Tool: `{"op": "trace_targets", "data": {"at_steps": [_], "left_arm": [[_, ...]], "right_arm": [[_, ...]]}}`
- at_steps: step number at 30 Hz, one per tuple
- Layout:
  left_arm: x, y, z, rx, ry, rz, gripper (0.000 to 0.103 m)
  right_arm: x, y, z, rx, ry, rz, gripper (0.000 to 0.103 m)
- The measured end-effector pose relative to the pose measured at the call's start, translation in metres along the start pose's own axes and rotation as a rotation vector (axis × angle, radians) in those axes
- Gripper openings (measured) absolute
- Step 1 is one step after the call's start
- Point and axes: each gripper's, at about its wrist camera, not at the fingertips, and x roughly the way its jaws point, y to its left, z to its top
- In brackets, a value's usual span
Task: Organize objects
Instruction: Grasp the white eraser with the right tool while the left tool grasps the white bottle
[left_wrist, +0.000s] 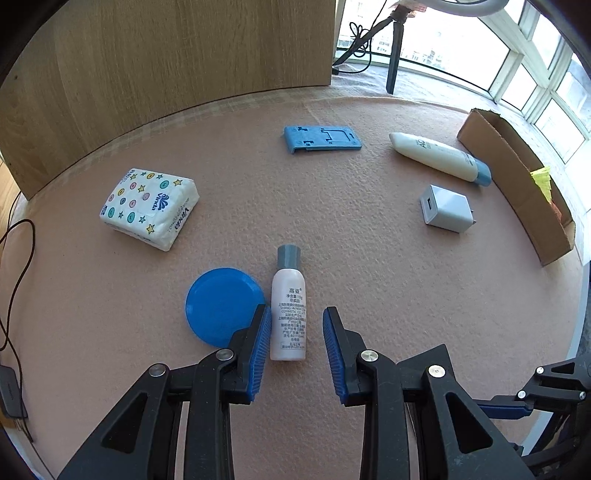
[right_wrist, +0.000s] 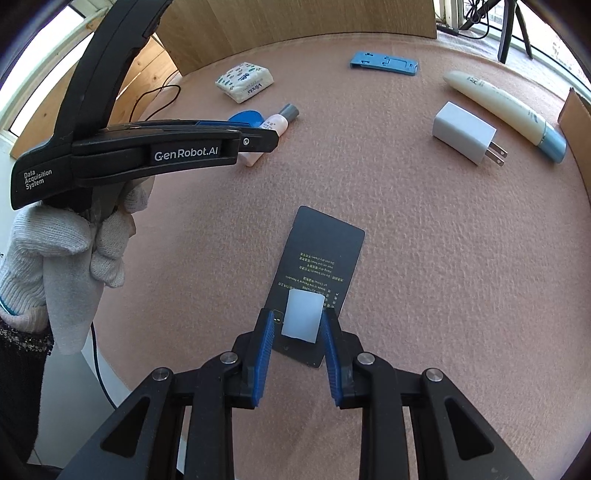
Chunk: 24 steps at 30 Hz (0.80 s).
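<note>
Straddling the small white bottle (left_wrist: 289, 314) lying on the pink felt table (left_wrist: 369, 277), left gripper (left_wrist: 297, 325) wide open and empty, left pad nearly touching, blue lid (left_wrist: 221, 310) just beside. Centre first, then squeeze gently across the body, avoiding the lid. Right gripper (right_wrist: 297, 328) parted around a white block (right_wrist: 303, 317) on a black card (right_wrist: 321, 266); grip unclear.

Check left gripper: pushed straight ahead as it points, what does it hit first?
Most likely the small white bottle, which lies between the open left gripper fingers, cap pointing away. Height above the mat is unclear.
</note>
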Motion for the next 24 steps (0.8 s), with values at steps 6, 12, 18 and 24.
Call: {"op": "trace_targets", "data": {"at_steps": [6, 12, 18, 24], "left_arm": [[0.011, -0.006, 0.004, 0.000, 0.030, -0.015, 0.031], [0.020, -0.008, 0.007, -0.015, 0.033, -0.001, 0.031], [0.021, 0.002, 0.005, -0.057, 0.024, -0.033, 0.022], [0.015, 0.005, -0.001, -0.091, 0.011, -0.041, 0.022]], "right_arm": [[0.006, 0.001, 0.002, -0.004, 0.008, -0.011, 0.024], [0.011, 0.003, 0.004, -0.017, 0.012, -0.032, 0.024], [0.009, 0.001, 0.004, -0.014, 0.000, -0.034, 0.016], [-0.006, -0.007, 0.002, -0.002, -0.028, -0.028, 0.014]]}}
